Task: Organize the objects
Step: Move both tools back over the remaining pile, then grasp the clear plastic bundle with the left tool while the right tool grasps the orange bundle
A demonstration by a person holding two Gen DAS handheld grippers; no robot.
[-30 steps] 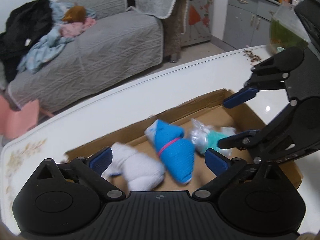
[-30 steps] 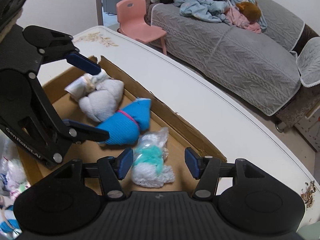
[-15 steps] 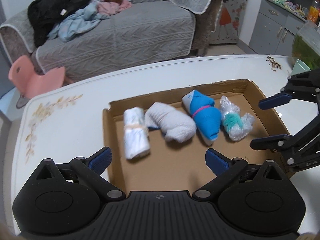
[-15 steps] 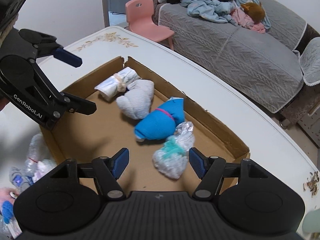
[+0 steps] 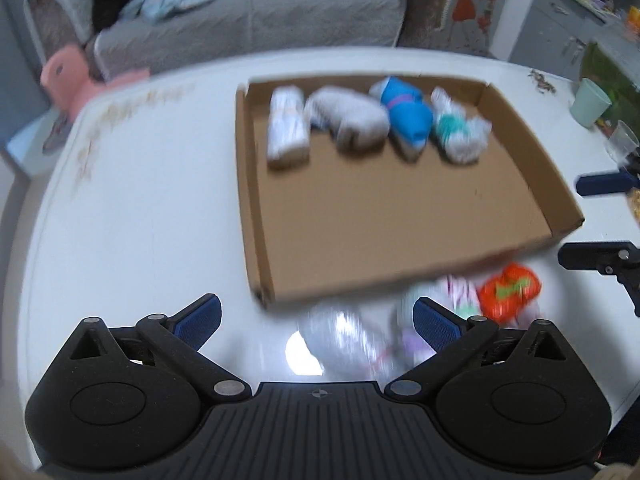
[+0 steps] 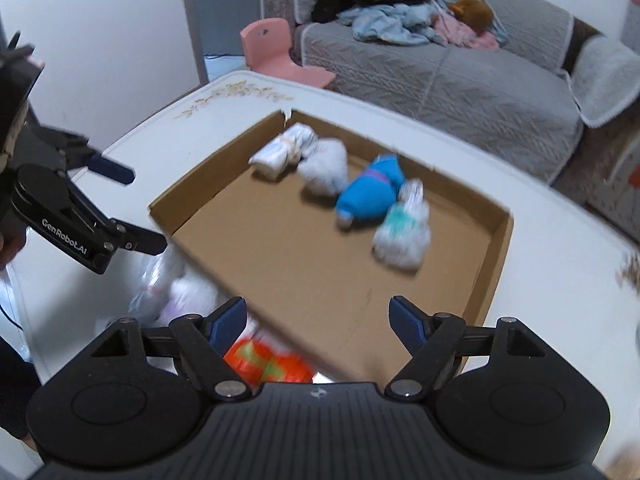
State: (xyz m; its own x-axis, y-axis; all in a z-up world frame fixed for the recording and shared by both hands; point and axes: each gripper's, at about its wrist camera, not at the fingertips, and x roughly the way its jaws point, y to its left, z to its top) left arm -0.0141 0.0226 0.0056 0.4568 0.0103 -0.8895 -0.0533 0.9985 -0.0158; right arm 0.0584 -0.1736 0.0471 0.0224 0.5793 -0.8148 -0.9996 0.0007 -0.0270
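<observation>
A shallow cardboard tray (image 5: pixel 248 200) (image 6: pixel 504 240) lies on the white table. Along its far side sit a white roll (image 5: pixel 288 128) (image 6: pixel 284 150), a grey bundle (image 5: pixel 352 120) (image 6: pixel 326 166), a blue bundle (image 5: pixel 408 114) (image 6: pixel 370 194) and a clear bag with something teal inside (image 5: pixel 458 132) (image 6: pixel 402 232). Loose clear bags (image 5: pixel 348 336) (image 6: pixel 176 288) and an orange packet (image 5: pixel 508 290) (image 6: pixel 268 364) lie outside the near edge. My left gripper (image 5: pixel 318 316) (image 6: pixel 144 208) hangs open above the clear bags. My right gripper (image 6: pixel 316 312) (image 5: pixel 572 218) is opening over the tray's near edge, holding nothing.
A grey sofa (image 6: pixel 440 80) piled with clothes stands beyond the table, with a pink child's chair (image 6: pixel 272 52) beside it. A pale green cup (image 5: pixel 590 102) and a glass (image 5: pixel 622 140) stand at the table's right. Both views are motion-blurred.
Both grippers have drawn back from over the bundles to the tray's near edge. The right jaws have widened. The loose clear bags and the orange packet have come into view.
</observation>
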